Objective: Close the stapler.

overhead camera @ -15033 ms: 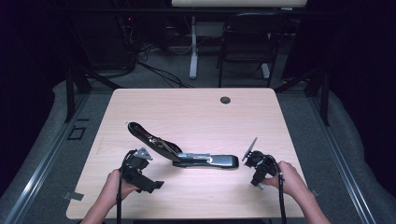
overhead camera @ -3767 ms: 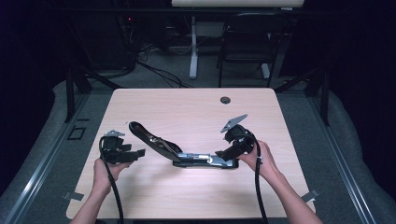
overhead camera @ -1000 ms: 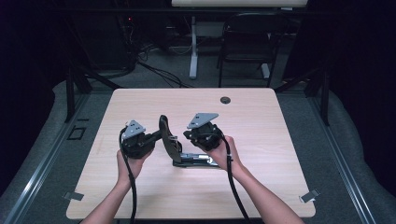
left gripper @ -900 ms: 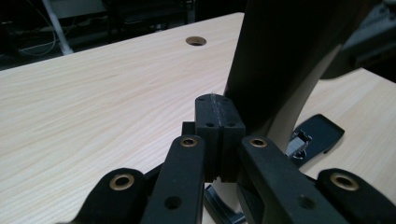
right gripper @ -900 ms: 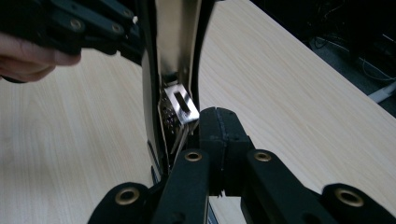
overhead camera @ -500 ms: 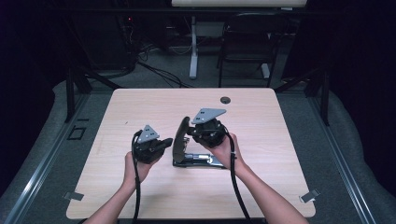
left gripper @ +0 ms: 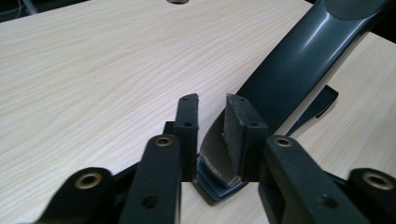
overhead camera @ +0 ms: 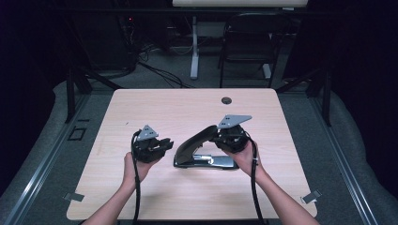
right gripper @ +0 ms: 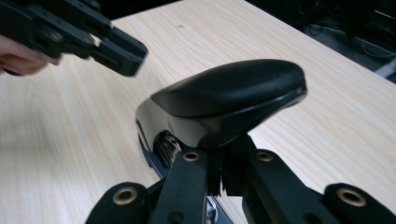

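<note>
Finding: the stapler [overhead camera: 197, 149] lies near the middle of the desk [overhead camera: 187, 101], its base flat on the wood and its long top arm raised at a slant, hinged at the end towards your left hand.

Right tool [overhead camera: 218, 134]: pressed together on the free end of the arm. In the right gripper view the jaws meet tight under the padded head of that arm, so you are carrying the arm by this pinch. Your hand sits above the far end of the base.

Left tool [overhead camera: 165, 144]: its jaws have just been opening and now stand a little spread. In the left gripper view the hinge end of the stapler shows through the narrow gap just ahead, but the pads do not press on it; nothing is pinched. In the high view this tool sits just beside the hinge end, apart from it.

Step in hand, as I judge it: swinging the arm over on its hinge to fold the stapler shut.

Next move calls for: bring the arm down along its arc onto the base, not sideways, or the base is likely to skid. Steady the hinge end with the left tool if the base shifts. Release the right pinch only once the arm rests down.
</note>
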### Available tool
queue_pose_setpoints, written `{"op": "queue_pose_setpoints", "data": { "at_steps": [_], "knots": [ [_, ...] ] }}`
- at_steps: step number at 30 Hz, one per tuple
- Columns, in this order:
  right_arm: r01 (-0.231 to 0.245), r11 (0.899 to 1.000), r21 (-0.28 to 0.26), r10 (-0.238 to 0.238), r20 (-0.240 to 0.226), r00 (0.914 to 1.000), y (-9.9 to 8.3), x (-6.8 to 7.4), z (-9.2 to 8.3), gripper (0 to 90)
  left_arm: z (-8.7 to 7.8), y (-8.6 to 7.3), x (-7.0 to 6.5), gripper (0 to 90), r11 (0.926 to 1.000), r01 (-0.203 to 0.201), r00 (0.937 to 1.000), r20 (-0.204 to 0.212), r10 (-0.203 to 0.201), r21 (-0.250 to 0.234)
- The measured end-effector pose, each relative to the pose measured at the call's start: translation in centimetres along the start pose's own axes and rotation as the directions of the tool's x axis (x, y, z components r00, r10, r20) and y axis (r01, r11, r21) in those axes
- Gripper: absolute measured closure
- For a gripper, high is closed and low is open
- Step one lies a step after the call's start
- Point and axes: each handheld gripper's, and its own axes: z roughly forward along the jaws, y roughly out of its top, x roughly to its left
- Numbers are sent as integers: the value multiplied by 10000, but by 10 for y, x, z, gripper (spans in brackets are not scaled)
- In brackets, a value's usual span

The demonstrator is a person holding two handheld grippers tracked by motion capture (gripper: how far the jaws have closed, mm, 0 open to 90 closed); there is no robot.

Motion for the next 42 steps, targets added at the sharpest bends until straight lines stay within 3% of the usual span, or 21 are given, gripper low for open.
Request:
{"op": "queue_pose_setpoints", "data": {
  "at_steps": [7,10,11,15,17,20,24,27,31,33,37,40,42],
  "knots": [
    [-183,9998,81,182,177,9997,-19,-7,-2,900,4,-1,6,536,9982,346,9994,18,-348,483],
    [-196,9997,175,192,279,9994,-25,-9,-4,900,6,-4,12,427,9952,642,9974,278,-665,743],
    [-202,9997,147,196,375,9991,-27,-10,-5,900,7,-6,14,398,9944,746,9971,70,-753,744],
    [-326,9991,272,310,577,9979,-35,-14,-10,900,5,-10,27,291,9891,1105,9937,86,-1118,970],
    [-442,9982,404,418,590,9974,-40,-17,-11,900,2,-12,34,226,9859,1364,9906,-11,-1369,972],
    [-425,9964,739,372,718,9967,-49,-20,-10,897,-2,-18,47,159,9758,1927,9807,144,-1952,1031],
    [-502,9918,1171,413,774,9961,-63,-27,-7,891,-3,-24,60,155,9623,2455,9687,74,-2480,1168],
    [-526,9894,1351,429,736,9964,-71,-31,-4,888,-3,-25,62,158,9596,2522,9671,4,-2542,1244],
    [-636,9836,1690,510,778,9957,-77,-33,-2,888,-2,-23,57,156,9652,2178,9759,-210,-2170,1448],
    [-800,9754,2052,654,770,9949,-81,-34,0,888,-2,-22,55,142,9693,1964,9803,-518,-1907,1477],
    [-1142,9460,3034,932,828,9922,-91,-40,6,881,-3,-20,54,106,9727,1795,9825,-761,-1698,1471],
    [-1433,9348,3251,1210,881,9887,-95,-44,5,881,-4,-20,54,102,9732,1759,9829,-803,-1655,1480],
    [-1589,9286,3354,1260,1180,9850,-96,-46,1,881,-4,-20,55,102,9741,1749,9828,-844,-1640,1435]
  ]
}}
